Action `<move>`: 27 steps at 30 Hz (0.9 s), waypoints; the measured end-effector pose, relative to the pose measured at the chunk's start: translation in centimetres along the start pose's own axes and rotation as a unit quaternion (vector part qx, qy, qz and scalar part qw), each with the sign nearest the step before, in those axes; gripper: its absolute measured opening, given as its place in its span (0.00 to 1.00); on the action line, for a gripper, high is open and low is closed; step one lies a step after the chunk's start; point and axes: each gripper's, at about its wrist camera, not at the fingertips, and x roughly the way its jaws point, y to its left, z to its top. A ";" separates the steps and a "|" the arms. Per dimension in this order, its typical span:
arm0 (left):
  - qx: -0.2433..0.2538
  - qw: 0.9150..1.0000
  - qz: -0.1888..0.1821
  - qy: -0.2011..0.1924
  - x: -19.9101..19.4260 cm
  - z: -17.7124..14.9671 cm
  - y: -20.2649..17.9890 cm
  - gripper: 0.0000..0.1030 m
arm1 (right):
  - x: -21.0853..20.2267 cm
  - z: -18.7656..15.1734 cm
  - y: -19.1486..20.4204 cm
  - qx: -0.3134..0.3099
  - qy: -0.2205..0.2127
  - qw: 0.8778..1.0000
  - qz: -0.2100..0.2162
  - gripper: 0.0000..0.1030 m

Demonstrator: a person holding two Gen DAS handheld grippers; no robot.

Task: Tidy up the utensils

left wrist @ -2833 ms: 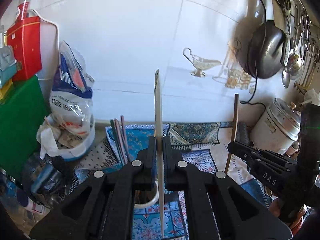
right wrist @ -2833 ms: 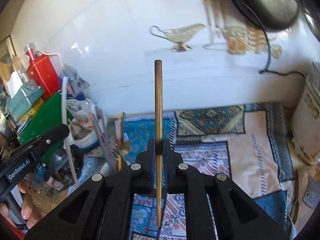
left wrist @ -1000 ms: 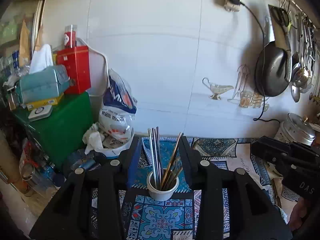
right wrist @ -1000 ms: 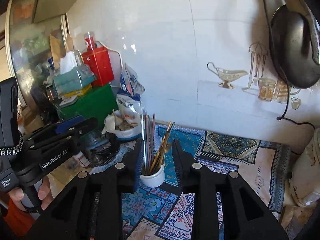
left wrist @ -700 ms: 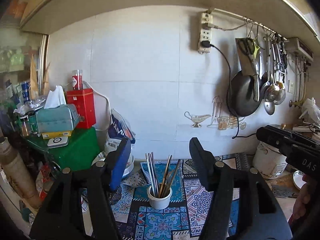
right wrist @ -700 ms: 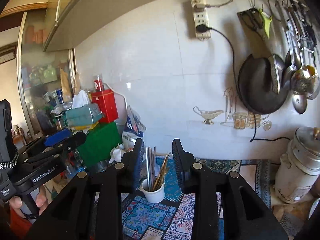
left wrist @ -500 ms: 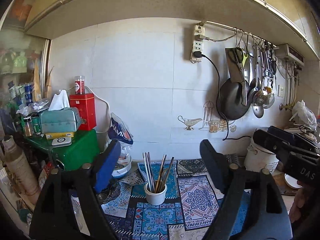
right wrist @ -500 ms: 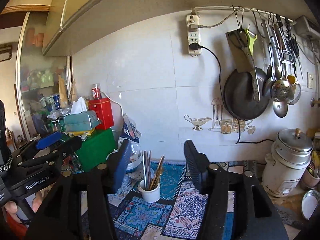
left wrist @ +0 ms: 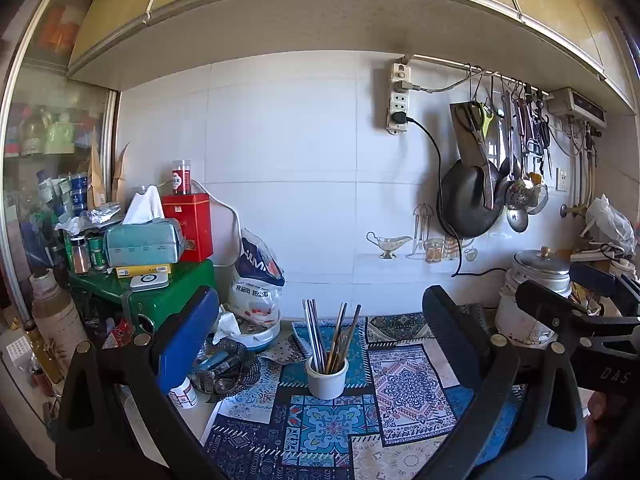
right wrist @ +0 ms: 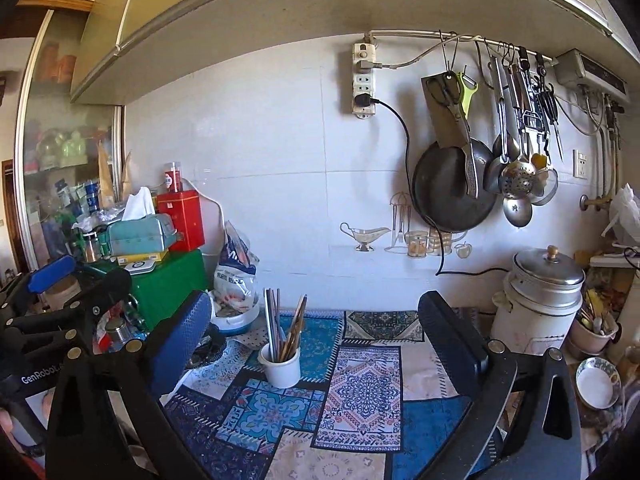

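A white cup [left wrist: 327,376] [right wrist: 280,368] stands on the patterned mat and holds several chopsticks [left wrist: 332,336] [right wrist: 280,328], some metal and some wooden, leaning upright. My left gripper [left wrist: 319,298] hangs well back from the cup with its jaws opening wide and nothing between them. My right gripper [right wrist: 315,300] is equally far back, its jaws also opening, and it is empty too. In each wrist view the cup sits low between the two fingers, far beyond the tips. The other hand's gripper shows at the edge of each view.
The blue patterned mat [left wrist: 328,424] covers the counter. At the left are a green box [right wrist: 176,280], a tissue box [left wrist: 140,240], a red tin [left wrist: 192,224] and a plastic bag [left wrist: 256,276]. A metal pot [right wrist: 540,304] and a small bowl [right wrist: 596,380] stand at the right. A pan [right wrist: 452,192] and ladles hang on the wall.
Each gripper earlier pinched one chopstick upright. Both have since let go, drawn back from the cup and spread their jaws wide, and the cup looks much smaller now.
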 end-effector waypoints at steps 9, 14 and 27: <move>0.003 1.000 -0.001 0.007 0.1 -0.5 -0.1 0.99 | -0.2 -0.3 -0.3 0.002 0.011 1.000 -0.007 1.00; 0.000 1.000 -0.004 0.013 0.3 -0.7 -0.1 0.99 | -0.4 -0.3 -0.3 0.001 0.013 1.000 -0.009 1.00; -0.007 1.000 -0.003 0.017 0.6 -0.8 -0.3 0.99 | -1.0 -0.1 -0.7 -0.003 0.010 1.000 -0.002 1.00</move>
